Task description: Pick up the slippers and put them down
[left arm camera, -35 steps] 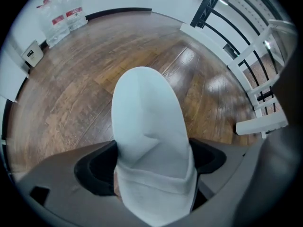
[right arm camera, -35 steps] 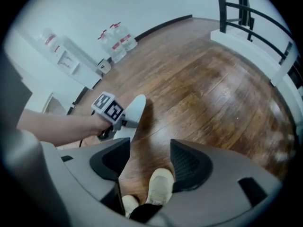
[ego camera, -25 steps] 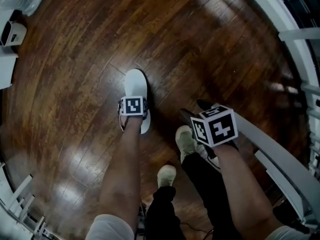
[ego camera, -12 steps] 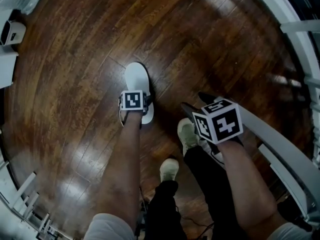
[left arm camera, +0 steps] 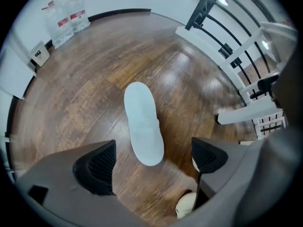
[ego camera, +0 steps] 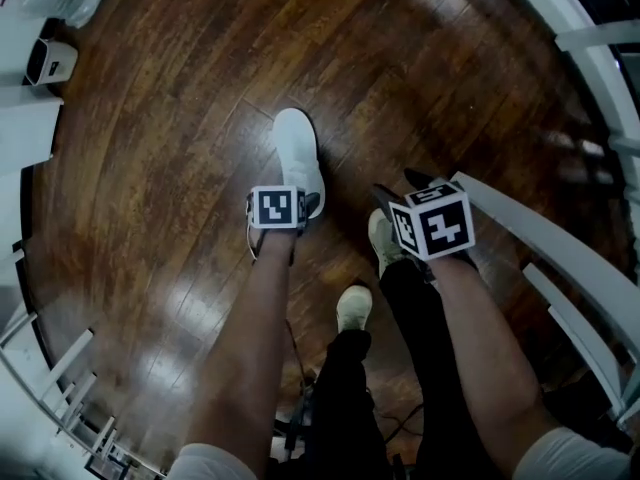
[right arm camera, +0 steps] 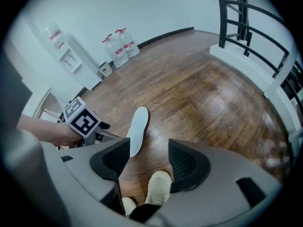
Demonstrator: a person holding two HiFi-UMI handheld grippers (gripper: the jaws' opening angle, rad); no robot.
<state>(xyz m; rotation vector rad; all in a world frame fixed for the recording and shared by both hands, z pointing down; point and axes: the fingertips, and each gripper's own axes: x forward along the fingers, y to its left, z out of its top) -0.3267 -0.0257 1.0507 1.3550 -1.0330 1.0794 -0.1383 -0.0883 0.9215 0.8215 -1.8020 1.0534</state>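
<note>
1. Dark brown, glossy plank floor (ego camera: 150,168) fills the room, with a white metal railing (ego camera: 560,238) curving along one side and clear water bottles (left arm camera: 64,18) standing against the far wall.
2. One white, flat, soft-looking slipper (ego camera: 298,158) lies sole-down on the bare floor, touching nothing else. No second slipper shows in any view.
3. The left gripper (left arm camera: 152,155) hangs above the slipper's near end and points steeply down. Its jaws are released and grip nothing; the slipper only shows beyond them, down on the floor.
4. The right gripper (right arm camera: 149,157) is off to the side, well apart from the slipper. Its jaws also stand apart and grasp nothing, with only the person's own cream shoe (right arm camera: 158,186) and the floor showing past them.
5. As the slipper is in no grip, the step in hand is probably either the end of a put-down or the approach to a pick-up; these views do not settle which.
6. For a pick-up, the left gripper would need to come straight down so that its jaws straddle the slipper across its narrow width, or take an edge of its upper, before closing.
7. The soft upper would likely fold under the pads, so a grip near the sole should hold better.
</note>
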